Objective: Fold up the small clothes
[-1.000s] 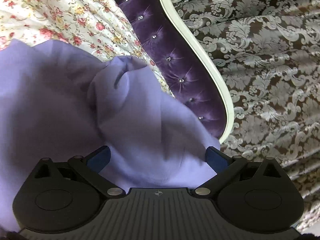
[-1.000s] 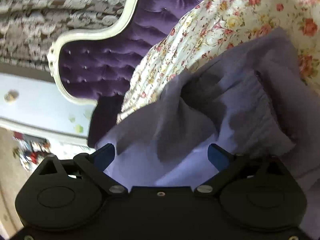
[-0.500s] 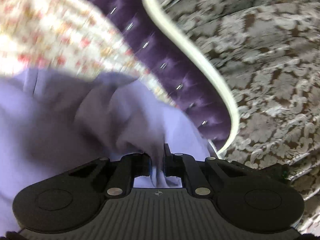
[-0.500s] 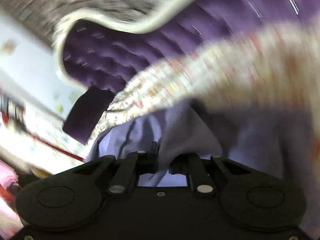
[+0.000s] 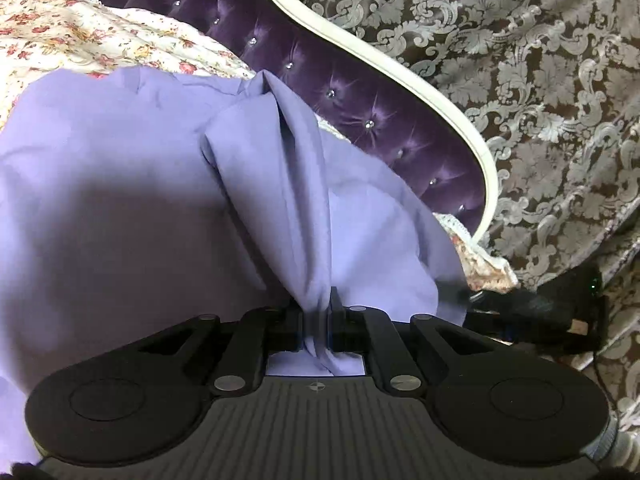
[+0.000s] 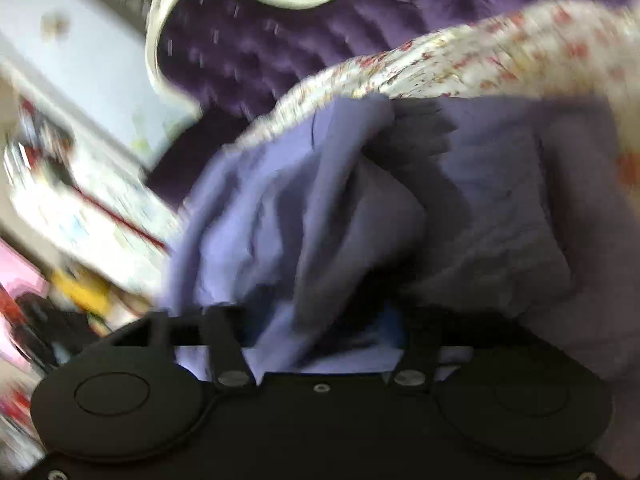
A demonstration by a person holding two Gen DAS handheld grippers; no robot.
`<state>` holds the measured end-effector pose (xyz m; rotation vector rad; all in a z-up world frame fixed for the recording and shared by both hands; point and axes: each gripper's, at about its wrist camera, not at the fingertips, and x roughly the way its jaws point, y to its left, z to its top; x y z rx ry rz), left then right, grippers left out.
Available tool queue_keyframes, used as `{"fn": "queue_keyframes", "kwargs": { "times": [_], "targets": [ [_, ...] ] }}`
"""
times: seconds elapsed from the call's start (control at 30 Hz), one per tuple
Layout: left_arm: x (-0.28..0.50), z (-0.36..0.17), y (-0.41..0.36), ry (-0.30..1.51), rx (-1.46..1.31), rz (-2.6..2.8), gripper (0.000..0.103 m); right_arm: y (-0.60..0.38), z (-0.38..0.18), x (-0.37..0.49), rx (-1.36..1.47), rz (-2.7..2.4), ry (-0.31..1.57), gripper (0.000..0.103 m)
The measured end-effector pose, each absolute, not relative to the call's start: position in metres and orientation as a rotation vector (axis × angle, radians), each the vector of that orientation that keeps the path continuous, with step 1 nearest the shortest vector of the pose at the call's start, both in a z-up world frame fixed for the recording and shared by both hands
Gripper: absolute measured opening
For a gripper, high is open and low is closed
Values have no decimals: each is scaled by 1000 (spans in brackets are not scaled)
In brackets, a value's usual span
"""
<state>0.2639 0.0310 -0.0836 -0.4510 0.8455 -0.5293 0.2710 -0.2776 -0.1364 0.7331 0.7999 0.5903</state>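
Observation:
A lavender garment (image 5: 120,200) lies rumpled on a floral bedsheet (image 5: 80,40). In the left wrist view, my left gripper (image 5: 316,328) is shut on a raised fold of this garment, and the cloth runs up from the jaws as a taut ridge. The right wrist view is blurred by motion. There my right gripper (image 6: 320,328) has its jaws opening and standing wide apart. A loose bunch of the same garment (image 6: 300,200) hangs between the fingers, and the pads do not press it.
A purple tufted headboard (image 5: 360,100) with a cream rim borders the bed, with a damask curtain (image 5: 540,80) behind it. A black device (image 5: 540,312) sits at the bed's edge on the right. In the right wrist view, colourful clutter (image 6: 80,208) lies beyond the bed's left side.
Both grippers went from open to shut on folds of the garment. The left keeps its grip and has drawn its fold up. The right has since spread its jaws again. Both views rolled.

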Motion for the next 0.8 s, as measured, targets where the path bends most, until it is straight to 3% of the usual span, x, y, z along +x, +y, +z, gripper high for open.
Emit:
{"fn": "queue_keyframes", "kwargs": {
  "times": [0.07,0.33,0.4,0.57,0.63,0.67,0.77,0.8],
  "targets": [
    [266,-80,29,843,-432,-529,9,-290,-137,276,879,583,783,86],
    [267,-84,25,845,-471,-527,9,-296,-142,316,1092,498,786,86],
    [267,-84,24,846,-471,-527,10,-297,-136,316,1084,494,723,80],
    [267,-84,25,849,-469,-530,11,-286,-109,302,833,510,628,79],
    [267,-82,23,850,-454,-531,12,-273,-110,302,647,440,723,48],
    [267,-80,23,848,-446,-532,14,-265,-113,302,543,393,769,16],
    [264,-64,21,816,-378,-520,40,-255,-120,294,413,382,791,15],
    [263,-57,21,791,-349,-516,55,-252,-119,290,393,380,780,15]
  ]
}}
